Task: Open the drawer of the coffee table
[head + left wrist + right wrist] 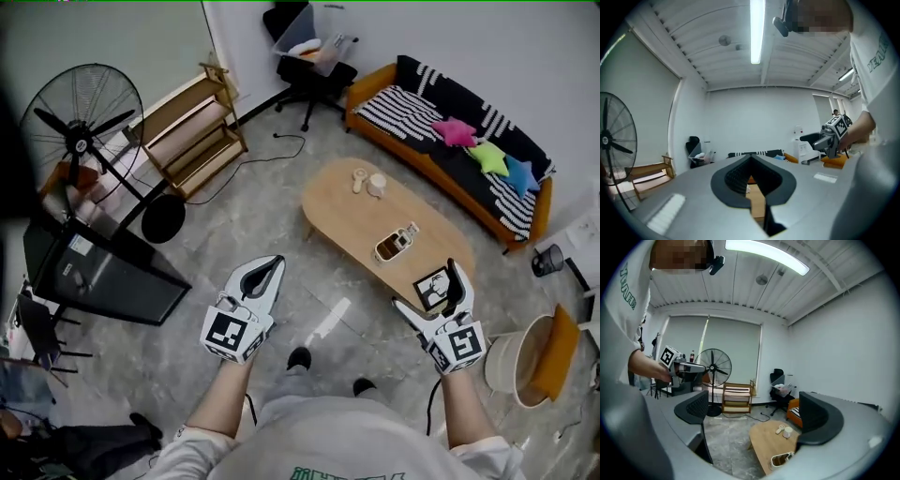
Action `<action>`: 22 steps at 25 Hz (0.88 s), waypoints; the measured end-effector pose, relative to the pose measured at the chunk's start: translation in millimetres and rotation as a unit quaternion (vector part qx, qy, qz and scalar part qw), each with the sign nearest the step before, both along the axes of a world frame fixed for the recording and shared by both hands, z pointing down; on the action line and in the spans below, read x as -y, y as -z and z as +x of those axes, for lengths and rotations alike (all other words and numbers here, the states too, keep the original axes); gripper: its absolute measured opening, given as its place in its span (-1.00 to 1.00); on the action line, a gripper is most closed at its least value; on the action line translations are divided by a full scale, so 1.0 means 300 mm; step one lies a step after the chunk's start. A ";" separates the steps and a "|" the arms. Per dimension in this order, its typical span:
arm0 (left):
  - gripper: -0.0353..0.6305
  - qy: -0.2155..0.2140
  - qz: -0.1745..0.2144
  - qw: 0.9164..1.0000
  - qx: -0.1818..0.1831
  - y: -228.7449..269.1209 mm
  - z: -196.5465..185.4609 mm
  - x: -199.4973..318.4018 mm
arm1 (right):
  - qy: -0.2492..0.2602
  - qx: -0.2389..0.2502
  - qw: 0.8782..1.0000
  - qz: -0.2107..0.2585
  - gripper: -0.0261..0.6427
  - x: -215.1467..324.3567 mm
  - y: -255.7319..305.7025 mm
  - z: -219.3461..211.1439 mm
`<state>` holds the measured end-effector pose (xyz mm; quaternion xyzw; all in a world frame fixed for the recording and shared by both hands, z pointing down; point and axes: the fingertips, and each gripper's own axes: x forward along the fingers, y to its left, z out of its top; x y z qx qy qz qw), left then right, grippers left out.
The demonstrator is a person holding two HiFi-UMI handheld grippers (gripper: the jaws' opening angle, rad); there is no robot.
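Nearest the lens: both grippers, held out in front of me over the grey floor [281, 216].

Left gripper [270, 266]: fingers closed tip to tip, nothing between them; its own view confirms this [751, 161].
Right gripper [436, 298]: fingers spread wide and empty; through the gap its own view [755, 414] looks down on the coffee table [768, 441].

Coffee table [375, 220]: oval wooden top, ahead and to my right, between me and the sofa [441, 131]. Right gripper hangs by its closest end; left gripper is well apart from it. On the top sit a small open container [397, 244] towards my end and two small pale items [367, 183] towards the far end.

Drawer: not visible in any view. Only the top shows from above. I presume the front sits under the rim; which side, I cannot tell. Task not started.

Handling, my judgement: the wood front is stiff and not fragile, and should slide out with a modest pull. The table looks light enough that a jerk could drag it across the smooth floor and rattle the container.

Hold: a knob, or the lip under the front edge, pinched squarely, then pulled straight out and level. Right gripper is the obvious choice, being spread and closer. I need a lower viewpoint first to find the front.
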<state>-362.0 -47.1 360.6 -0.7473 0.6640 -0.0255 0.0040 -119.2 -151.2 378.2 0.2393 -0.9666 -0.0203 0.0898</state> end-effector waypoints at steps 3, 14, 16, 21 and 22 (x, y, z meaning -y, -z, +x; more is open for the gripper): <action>-0.90 -0.049 -0.008 0.999 -0.006 -0.030 -0.057 0.063 | -0.053 0.000 0.999 -0.001 0.84 -0.010 0.025 -0.014; -0.90 -0.195 -0.026 0.980 -0.012 -0.067 0.156 0.278 | -0.201 -0.024 0.979 -0.017 0.84 -0.104 -0.008 0.298; -0.90 -0.208 -0.029 0.978 -0.010 -0.065 0.210 0.293 | -0.220 -0.018 0.975 -0.023 0.84 -0.111 -0.024 0.372; -0.90 -0.211 -0.034 0.977 -0.009 -0.063 0.329 0.312 | -0.249 0.000 0.968 -0.038 0.84 -0.134 -0.084 0.525; -0.90 -0.209 -0.035 0.977 -0.010 -0.065 0.355 0.314 | -0.251 0.003 0.967 -0.040 0.84 -0.137 -0.096 0.553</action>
